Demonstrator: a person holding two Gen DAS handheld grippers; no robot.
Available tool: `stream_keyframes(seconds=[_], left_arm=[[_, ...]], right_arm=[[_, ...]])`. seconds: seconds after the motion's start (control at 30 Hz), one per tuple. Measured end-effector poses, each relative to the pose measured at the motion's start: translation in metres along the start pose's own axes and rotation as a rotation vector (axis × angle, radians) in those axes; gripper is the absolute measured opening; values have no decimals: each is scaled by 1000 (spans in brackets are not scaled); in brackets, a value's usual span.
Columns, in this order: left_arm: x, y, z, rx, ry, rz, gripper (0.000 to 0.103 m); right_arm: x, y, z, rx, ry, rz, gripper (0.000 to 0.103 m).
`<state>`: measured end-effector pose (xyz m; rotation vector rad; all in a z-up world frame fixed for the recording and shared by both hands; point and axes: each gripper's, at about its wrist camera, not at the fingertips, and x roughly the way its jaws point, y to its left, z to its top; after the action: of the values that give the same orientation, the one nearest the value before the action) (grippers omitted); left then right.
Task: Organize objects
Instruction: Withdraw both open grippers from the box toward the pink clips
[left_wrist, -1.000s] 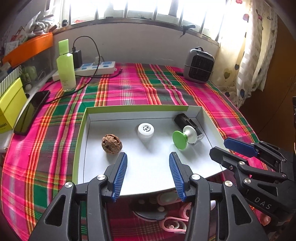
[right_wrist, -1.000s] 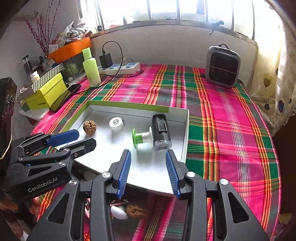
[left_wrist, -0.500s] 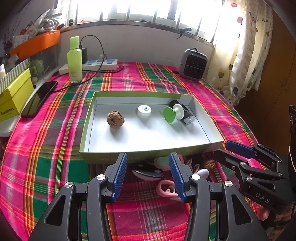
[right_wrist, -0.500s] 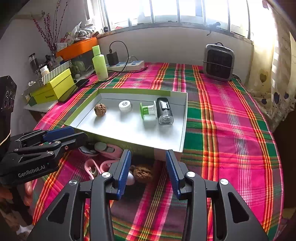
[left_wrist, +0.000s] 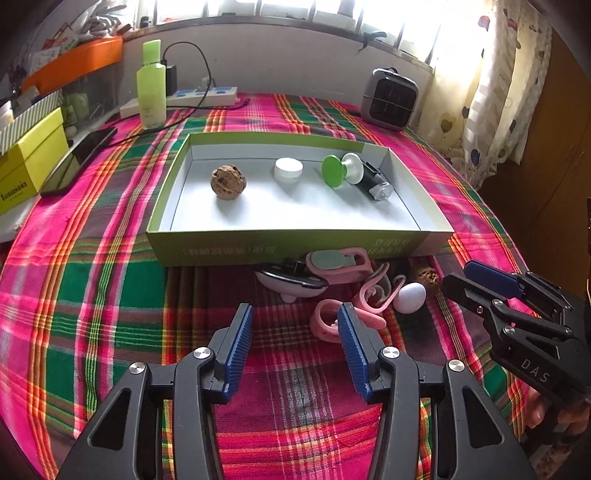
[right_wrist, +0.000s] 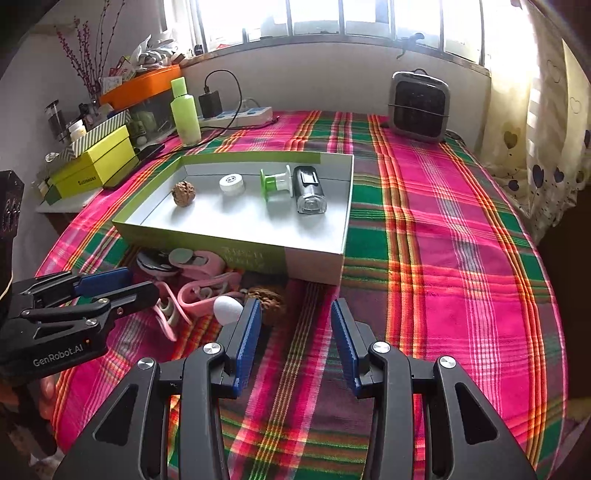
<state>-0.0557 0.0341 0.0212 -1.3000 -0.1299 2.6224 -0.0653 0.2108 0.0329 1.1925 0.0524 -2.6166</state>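
A shallow green-walled box (left_wrist: 295, 245) (right_wrist: 236, 254) on the plaid cloth holds a walnut (left_wrist: 228, 181) (right_wrist: 183, 193), a white cap (left_wrist: 288, 170) (right_wrist: 232, 184), a green-and-white spool (left_wrist: 339, 170) (right_wrist: 275, 182) and a black lamp (left_wrist: 373, 181) (right_wrist: 308, 189). In front of the box lie pink clips (left_wrist: 351, 295) (right_wrist: 199, 291), a black-and-white gadget (left_wrist: 291, 282), a white egg (left_wrist: 409, 297) (right_wrist: 228, 309) and a second walnut (left_wrist: 427, 276) (right_wrist: 266, 297). My left gripper (left_wrist: 295, 325) hovers open just short of the pink clips, empty. My right gripper (right_wrist: 295, 325) is open and empty beside the egg and walnut.
At the back stand a green bottle (left_wrist: 151, 88), a power strip (left_wrist: 199, 98) with a charger and cable, and a small heater (left_wrist: 389, 98) (right_wrist: 419, 105). A phone (left_wrist: 79, 160) and yellow boxes (left_wrist: 26, 162) sit at the left edge. Curtains hang on the right.
Both grippers have pulled back from above the box and sunk, so the box now lies farther ahead and the pile in front of it has come into full view. Jaw openings look unchanged.
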Motion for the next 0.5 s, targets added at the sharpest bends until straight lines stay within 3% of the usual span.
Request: stream_keyframes(seconds=[0.5], left_arm=[[-4, 2, -15, 13, 33, 6, 46]], right_arm=[[10, 2, 2, 15, 19, 60, 41]])
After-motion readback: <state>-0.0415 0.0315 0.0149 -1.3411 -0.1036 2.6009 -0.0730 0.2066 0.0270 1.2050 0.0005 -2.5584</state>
